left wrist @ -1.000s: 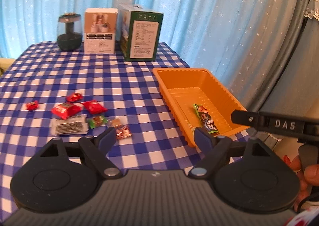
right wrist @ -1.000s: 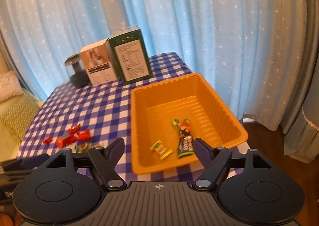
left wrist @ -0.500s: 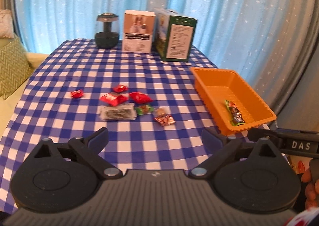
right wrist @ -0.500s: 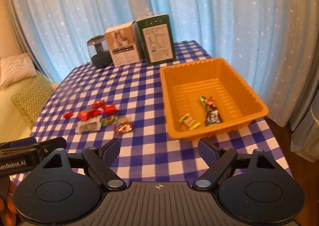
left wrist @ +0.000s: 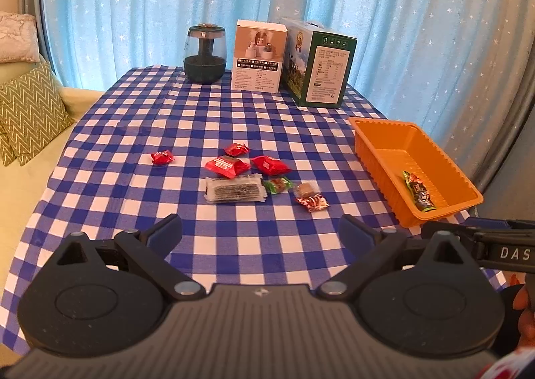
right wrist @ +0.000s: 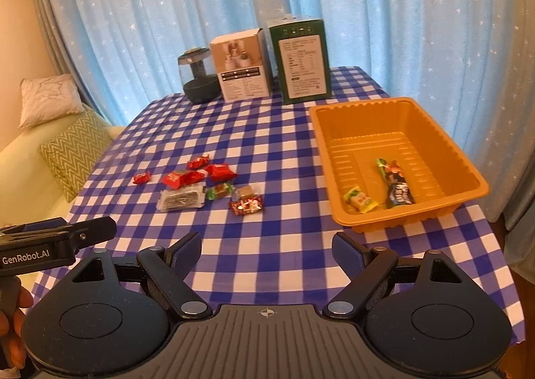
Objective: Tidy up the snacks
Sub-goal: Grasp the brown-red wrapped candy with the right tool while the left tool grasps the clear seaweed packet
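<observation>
An orange tray (right wrist: 464, 178) (left wrist: 441, 158) sits at the table's right side with a dark snack bar (right wrist: 396, 188) (left wrist: 418, 192) and a yellow-green candy (right wrist: 359, 200) inside. Several loose snacks lie mid-table: red packets (left wrist: 227, 166) (right wrist: 182, 177), a clear-wrapped grey bar (left wrist: 234, 190) (right wrist: 182, 200), a green candy (left wrist: 277, 185) (right wrist: 219, 191), a brown candy (left wrist: 306, 188) and a red foil candy (left wrist: 312, 202) (right wrist: 245, 206). My left gripper (left wrist: 260, 233) and right gripper (right wrist: 265, 250) are both open and empty, held back over the near edge.
A dark jar (left wrist: 204, 54), a white box (left wrist: 259, 56) and a green box (left wrist: 316, 68) stand along the table's far edge before a blue curtain. A sofa with cushions (left wrist: 26, 108) is at the left. The blue checked tablecloth (left wrist: 133, 145) covers the table.
Both grippers have pulled back and up from the tray, so the whole table shows now. A yellow-green candy lies in the tray throughout.
</observation>
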